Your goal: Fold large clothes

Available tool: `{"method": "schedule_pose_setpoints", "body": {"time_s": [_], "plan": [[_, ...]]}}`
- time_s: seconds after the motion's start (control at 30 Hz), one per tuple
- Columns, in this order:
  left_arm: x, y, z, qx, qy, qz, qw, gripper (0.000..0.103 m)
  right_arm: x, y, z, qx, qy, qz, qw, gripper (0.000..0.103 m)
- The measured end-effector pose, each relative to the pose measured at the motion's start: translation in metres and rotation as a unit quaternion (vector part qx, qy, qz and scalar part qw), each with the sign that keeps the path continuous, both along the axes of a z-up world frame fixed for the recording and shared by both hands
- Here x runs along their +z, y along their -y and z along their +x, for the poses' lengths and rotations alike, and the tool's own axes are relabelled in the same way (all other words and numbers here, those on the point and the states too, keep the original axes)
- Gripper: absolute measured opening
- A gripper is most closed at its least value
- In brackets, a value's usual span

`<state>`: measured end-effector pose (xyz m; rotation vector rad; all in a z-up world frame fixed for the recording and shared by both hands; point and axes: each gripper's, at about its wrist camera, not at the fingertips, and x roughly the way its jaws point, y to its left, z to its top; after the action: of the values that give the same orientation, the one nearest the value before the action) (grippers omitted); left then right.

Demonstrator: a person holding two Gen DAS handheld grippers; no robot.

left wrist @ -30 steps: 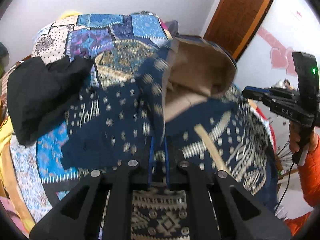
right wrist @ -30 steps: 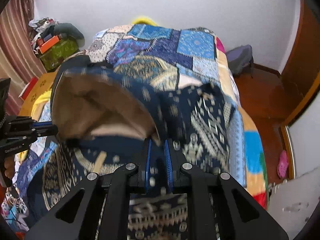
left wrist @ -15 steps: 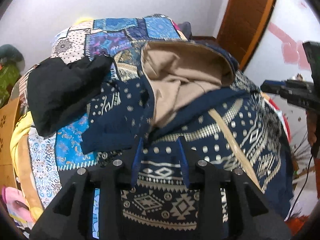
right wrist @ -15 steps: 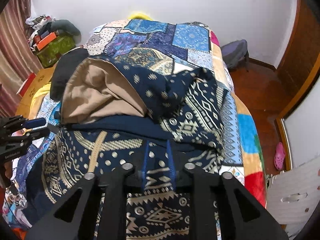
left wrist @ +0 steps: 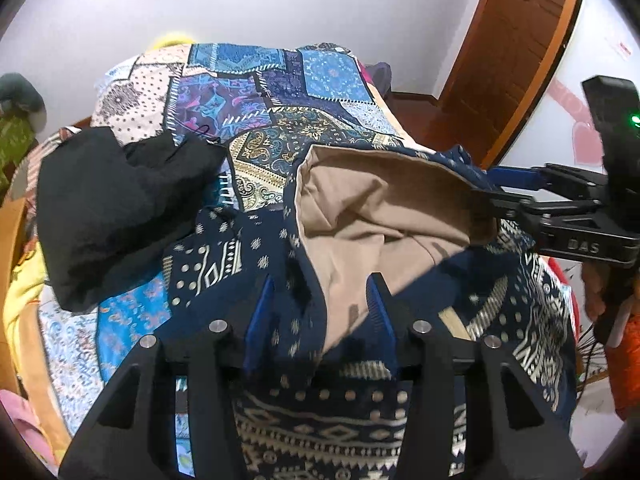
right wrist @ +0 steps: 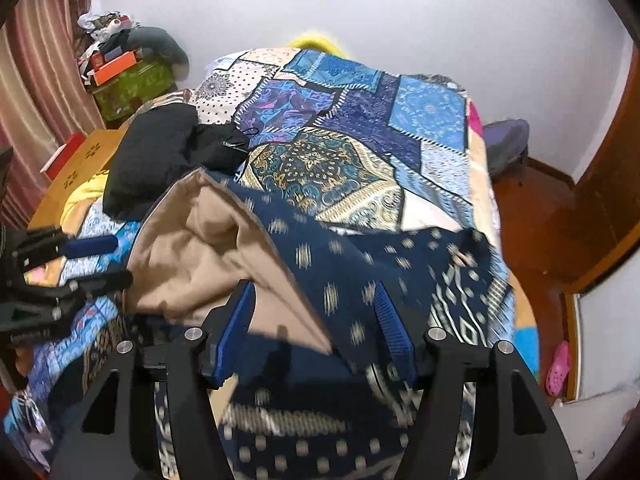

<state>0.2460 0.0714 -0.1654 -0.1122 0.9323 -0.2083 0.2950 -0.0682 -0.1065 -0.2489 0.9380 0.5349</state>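
Both grippers, left [left wrist: 320, 304] and right [right wrist: 314, 320], gaped over the limp, heavy-looking hoodie [left wrist: 360, 392]; hem corners looked best for gripping.

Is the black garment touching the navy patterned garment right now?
Touching. Left wrist view shows the black garment overlapping the navy patterned garment's upper left edge.

The garment [left wrist: 280, 264] is a large navy piece printed with cream dots and geometric bands, lined in plain tan (the lining [left wrist: 384, 208] shows where a flap has turned over). It lies rumpled on the bed, spreading under and ahead of both pairs of jaws. In the right wrist view the garment [right wrist: 340, 272] has its tan side left of the jaws, navy to the right.
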Motion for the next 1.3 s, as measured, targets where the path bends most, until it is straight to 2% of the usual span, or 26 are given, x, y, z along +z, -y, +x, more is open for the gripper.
{"method": "schedule_pose_setpoints", "body": {"time_s": [0.27,0.33,0.4,0.5,0.67,0.77,0.87,0.93,1.13,1.2,1.23,1.3], "plan": [[-0.022,0.001,0.032,-0.002,-0.02,-0.024,0.9995,0.047,-0.023,-0.008,0.036,-0.007,-0.048,0.025,0.998,0.058],[-0.028,0.0,0.036,0.002,-0.026,-0.022,0.9994,0.047,-0.028,-0.005,0.04,-0.016,-0.053,0.028,0.998,0.048],[-0.033,-0.001,0.038,0.008,-0.031,-0.021,0.9993,0.047,-0.031,-0.002,0.043,-0.023,-0.06,0.025,0.998,0.02],[-0.037,-0.005,0.039,0.019,-0.032,-0.029,0.9989,0.047,-0.031,0.009,0.044,-0.036,-0.063,0.043,0.996,0.01],[-0.026,-0.005,0.029,0.0,-0.022,-0.06,0.998,0.047,-0.014,0.032,0.024,-0.047,-0.06,0.074,0.994,0.008],[-0.01,0.001,0.016,-0.014,-0.002,-0.054,0.9984,0.047,-0.002,0.048,0.001,-0.054,-0.045,0.085,0.994,0.008],[0.003,0.006,0.001,-0.027,0.011,-0.052,0.9982,0.047,0.004,0.066,-0.019,-0.062,-0.053,0.109,0.991,0.008],[0.008,0.01,-0.009,-0.032,0.014,-0.047,0.9983,0.047,0.004,0.074,-0.031,-0.066,-0.059,0.119,0.989,0.008],[0.006,0.021,-0.04,-0.029,0.022,-0.016,0.9992,0.047,-0.012,0.072,-0.055,-0.061,-0.061,0.107,0.991,0.008],[-0.001,0.022,-0.047,-0.029,0.015,-0.02,0.9993,0.025,-0.016,0.072,-0.059,-0.067,-0.056,0.099,0.991,0.008],[-0.006,0.023,-0.049,-0.032,0.007,-0.021,0.9992,0.008,-0.018,0.073,-0.06,-0.069,-0.057,0.1,0.991,0.008],[-0.011,0.023,-0.055,-0.029,0.002,-0.02,0.9994,0.007,-0.02,0.075,-0.062,-0.072,-0.061,0.101,0.99,0.008]]}}
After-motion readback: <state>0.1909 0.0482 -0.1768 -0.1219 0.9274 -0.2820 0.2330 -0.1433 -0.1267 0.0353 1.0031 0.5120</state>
